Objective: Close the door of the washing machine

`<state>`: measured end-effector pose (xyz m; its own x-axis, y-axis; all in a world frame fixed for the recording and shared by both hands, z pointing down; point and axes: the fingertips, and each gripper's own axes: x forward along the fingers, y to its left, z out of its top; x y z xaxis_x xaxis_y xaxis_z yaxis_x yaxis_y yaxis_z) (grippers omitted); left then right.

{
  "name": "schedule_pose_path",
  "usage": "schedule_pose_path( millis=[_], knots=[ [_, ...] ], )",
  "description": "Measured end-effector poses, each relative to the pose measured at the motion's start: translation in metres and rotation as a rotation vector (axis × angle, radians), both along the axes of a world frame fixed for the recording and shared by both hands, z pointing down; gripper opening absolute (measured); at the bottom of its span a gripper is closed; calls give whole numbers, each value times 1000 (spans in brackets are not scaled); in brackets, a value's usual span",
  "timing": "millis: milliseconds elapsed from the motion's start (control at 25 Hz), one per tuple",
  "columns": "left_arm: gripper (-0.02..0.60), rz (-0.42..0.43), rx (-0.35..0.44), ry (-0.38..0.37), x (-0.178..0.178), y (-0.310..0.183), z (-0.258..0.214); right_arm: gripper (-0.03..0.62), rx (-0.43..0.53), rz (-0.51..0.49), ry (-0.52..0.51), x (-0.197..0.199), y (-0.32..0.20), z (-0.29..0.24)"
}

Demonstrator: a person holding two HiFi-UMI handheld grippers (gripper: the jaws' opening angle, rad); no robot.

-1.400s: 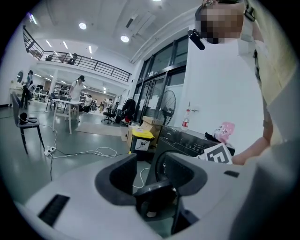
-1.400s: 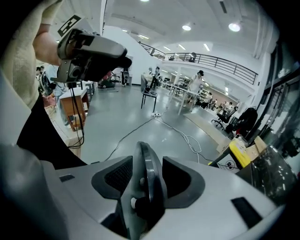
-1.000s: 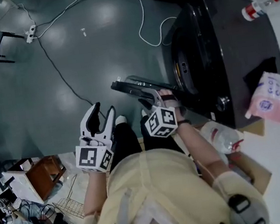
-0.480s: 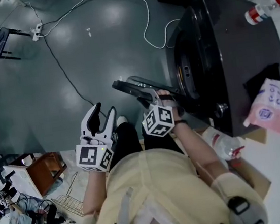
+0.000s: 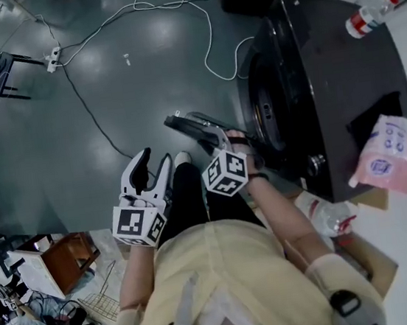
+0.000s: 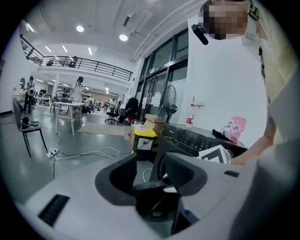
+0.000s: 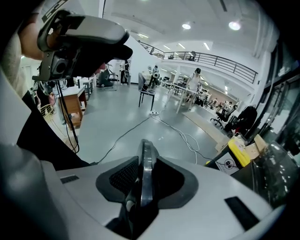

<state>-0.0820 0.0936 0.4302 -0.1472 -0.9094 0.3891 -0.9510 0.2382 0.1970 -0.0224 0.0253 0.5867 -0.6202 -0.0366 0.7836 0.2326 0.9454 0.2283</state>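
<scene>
Dark door (image 5: 197, 127) sits clamped in the right claw (image 7: 144, 174); swing it steadily rightward into the washing machine (image 5: 338, 58), left claw (image 6: 147, 173) gaping, empty.

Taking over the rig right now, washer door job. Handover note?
Right claw: shut on the outer edge of the door, with the rim between its pads.
Left claw: open and empty, over the floor beside the person's legs.
Washing machine: to the right. Its door is swung wide open and the drum opening is exposed.
Done: door gripped.
Left: swing the door onto the opening until it shuts, then release.
</scene>
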Motion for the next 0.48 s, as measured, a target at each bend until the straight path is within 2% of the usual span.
schedule_pose_path(
  millis=[200,480],
  knots=[
    [193,56,17,4,-9,-22,2,118,5,58,0,-7,-15,0],
    [193,163,37,84,-26,-75,16,118,10,135,12,-11,-38,-1]
  ],
)
